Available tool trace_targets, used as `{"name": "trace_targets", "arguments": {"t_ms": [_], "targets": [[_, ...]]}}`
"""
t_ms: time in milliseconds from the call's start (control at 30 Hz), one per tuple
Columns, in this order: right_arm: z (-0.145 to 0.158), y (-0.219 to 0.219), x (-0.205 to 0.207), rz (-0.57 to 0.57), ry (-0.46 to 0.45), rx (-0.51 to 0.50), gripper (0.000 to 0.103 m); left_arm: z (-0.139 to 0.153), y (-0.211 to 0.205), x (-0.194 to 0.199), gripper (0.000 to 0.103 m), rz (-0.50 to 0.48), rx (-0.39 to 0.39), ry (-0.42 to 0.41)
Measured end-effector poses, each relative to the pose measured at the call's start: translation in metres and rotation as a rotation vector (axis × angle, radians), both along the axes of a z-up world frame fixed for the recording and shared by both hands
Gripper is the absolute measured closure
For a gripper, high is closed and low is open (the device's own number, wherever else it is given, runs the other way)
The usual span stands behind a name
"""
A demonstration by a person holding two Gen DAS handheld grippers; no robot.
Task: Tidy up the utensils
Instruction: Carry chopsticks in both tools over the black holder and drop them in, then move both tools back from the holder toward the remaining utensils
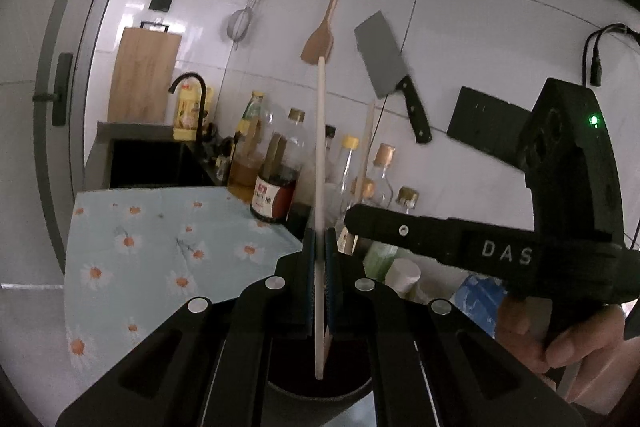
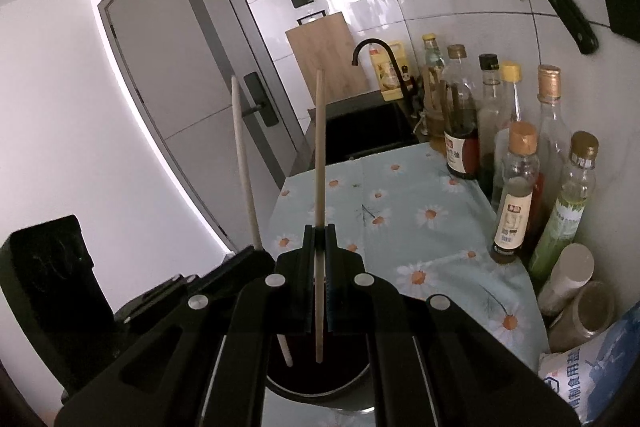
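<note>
Wooden chopsticks are being carried — one pale chopstick point(image 1: 320, 187) is clamped upright in the left gripper point(image 1: 319, 247), one tan chopstick point(image 2: 319, 187) in the right gripper point(image 2: 319, 247). Both slim round sticks are held with lower tips over a dark round holder point(image 2: 316, 383), not yet released — the dropping-in is judged to remain.

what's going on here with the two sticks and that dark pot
A person holds a gripper in each hand, each shut on one chopstick held upright. The left gripper grips the pale chopstick; the right gripper grips the tan chopstick. Both lower tips hang over the mouth of a dark round holder beside the daisy-print cloth.
</note>
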State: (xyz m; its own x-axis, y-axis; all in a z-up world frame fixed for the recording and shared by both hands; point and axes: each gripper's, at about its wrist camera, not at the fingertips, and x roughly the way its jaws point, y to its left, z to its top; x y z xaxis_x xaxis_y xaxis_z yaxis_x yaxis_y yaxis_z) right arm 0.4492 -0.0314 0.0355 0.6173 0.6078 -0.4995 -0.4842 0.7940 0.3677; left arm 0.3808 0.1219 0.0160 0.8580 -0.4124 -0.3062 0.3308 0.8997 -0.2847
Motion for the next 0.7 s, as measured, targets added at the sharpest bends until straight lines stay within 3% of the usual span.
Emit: {"name": "trace_targets", "arguments": {"t_ms": [300,467,700], "targets": [[-0.013,0.000,-0.003,0.013,0.045,-0.011,0.097,-0.015,0.002,-0.007,0.099,0.020,-0.004,0.028],[-0.016,-0.002,-0.005,0.012,0.071,0.006,0.083,-0.018,0.004,-0.009,0.098,0.034,-0.004,0.067],[-0.010,-0.008,-0.011,-0.006,0.055,0.002,0.083,-0.016,0.006,-0.014,0.098,0.035,-0.002,0.074]]}}
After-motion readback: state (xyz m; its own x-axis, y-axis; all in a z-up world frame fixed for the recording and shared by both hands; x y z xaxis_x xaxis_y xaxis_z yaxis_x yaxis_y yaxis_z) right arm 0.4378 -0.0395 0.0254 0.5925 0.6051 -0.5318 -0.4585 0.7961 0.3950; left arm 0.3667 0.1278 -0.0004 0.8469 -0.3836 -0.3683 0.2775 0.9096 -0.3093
